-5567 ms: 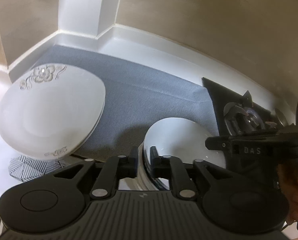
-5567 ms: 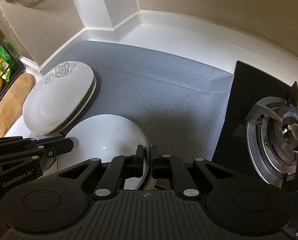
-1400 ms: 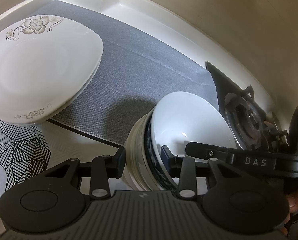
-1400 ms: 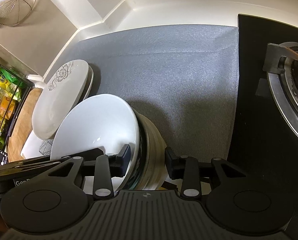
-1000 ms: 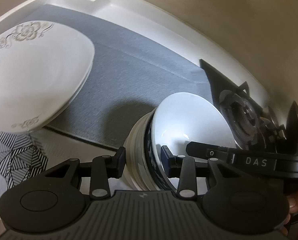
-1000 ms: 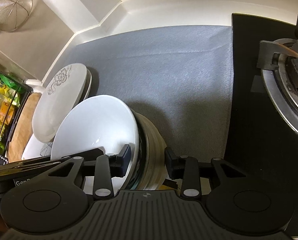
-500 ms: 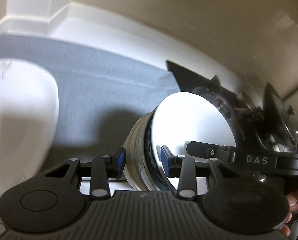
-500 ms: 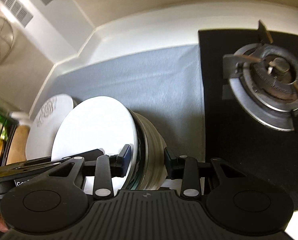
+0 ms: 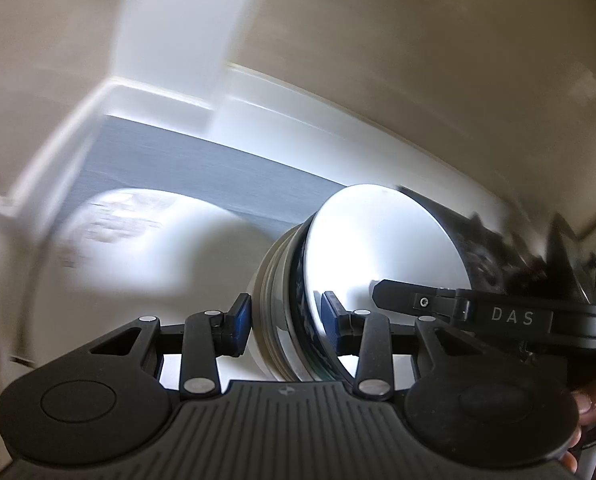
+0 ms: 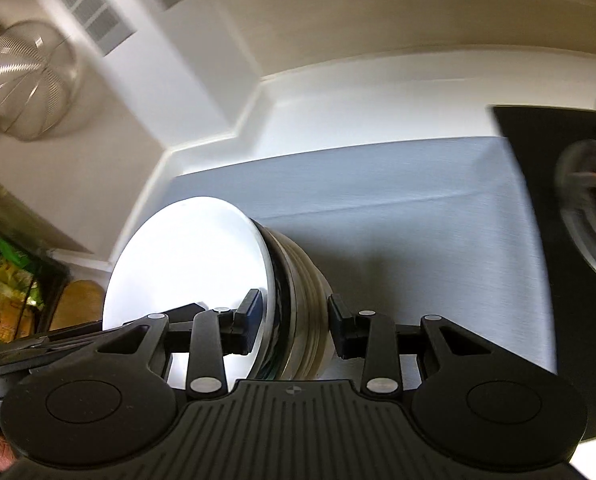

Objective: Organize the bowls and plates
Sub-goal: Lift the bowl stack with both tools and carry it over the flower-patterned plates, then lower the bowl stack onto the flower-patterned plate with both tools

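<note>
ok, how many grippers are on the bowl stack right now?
2. Left gripper clamps the bowl stack rim on one side; right gripper clamps the opposite side.

Beige wall (image 10: 378,8) behind white counter (image 10: 378,100); grey mat (image 10: 398,208) on it, black stove (image 10: 578,200) at right; wire strainer (image 10: 25,80) hangs upper left, blurred

A grey mat (image 10: 398,216) covers the white table (image 10: 378,96); a gas burner (image 10: 590,220) sits at right; a wire strainer (image 10: 25,80) hangs on the wall.
</note>
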A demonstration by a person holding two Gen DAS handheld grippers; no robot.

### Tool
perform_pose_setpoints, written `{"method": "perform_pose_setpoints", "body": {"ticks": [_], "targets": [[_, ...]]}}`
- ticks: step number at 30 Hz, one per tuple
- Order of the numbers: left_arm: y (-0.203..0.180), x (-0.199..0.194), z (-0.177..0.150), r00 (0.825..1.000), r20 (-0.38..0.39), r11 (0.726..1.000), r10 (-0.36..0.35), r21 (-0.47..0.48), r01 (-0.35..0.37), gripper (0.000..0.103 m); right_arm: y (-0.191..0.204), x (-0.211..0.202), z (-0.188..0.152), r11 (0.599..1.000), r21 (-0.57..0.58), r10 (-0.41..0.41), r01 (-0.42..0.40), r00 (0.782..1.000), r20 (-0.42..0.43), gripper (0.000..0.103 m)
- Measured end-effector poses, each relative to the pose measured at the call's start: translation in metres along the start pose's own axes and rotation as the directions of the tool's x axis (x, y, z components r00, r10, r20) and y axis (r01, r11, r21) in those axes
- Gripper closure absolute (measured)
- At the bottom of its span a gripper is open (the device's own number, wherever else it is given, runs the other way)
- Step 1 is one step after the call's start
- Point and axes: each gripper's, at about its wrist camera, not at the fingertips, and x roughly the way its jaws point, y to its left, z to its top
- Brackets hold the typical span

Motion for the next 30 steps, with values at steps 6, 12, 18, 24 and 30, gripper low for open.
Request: {"method": "perform_pose_setpoints", "body": {"ticks": [6, 12, 18, 24, 30], "targets": [[0.053, -0.011, 0.009, 0.998, 0.004, 0.998, 0.056, -0.041, -0.056, 0.061, 0.048, 0.041, 0.006, 0.998, -0.034, 0.048, -0.049, 0.998, -0.035, 0.066], [0.084, -0.012, 0.010, 0.998, -0.011, 0.996, 0.067, -0.064, -0.068, 0.061, 0.073, 0.072, 0.005, 0.998, -0.037, 0.055, -0.058, 0.996, -0.075, 0.066], [0.099, -0.007, 0.014, 0.999, -0.022, 0.996, 0.048, -0.070, -0.050, 0.061, 0.085, 0.081, 0.002, 0.998, -0.042, 0.034, -0.038, 0.996, -0.084, 0.066], [0.106, 0.002, 0.016, 0.999, -0.031, 0.997, 0.031, -0.073, -0.034, 0.061, 0.087, 0.085, 0.000, 0.999, -0.032, 0.010, -0.013, 0.996, -0.083, 0.066], [0.106, 0.003, 0.014, 0.999, -0.038, 0.996, 0.033, -0.076, -0.036, 0.061, 0.089, 0.085, -0.003, 1.000, -0.029, -0.002, 0.000, 0.996, -0.088, 0.066]]}}
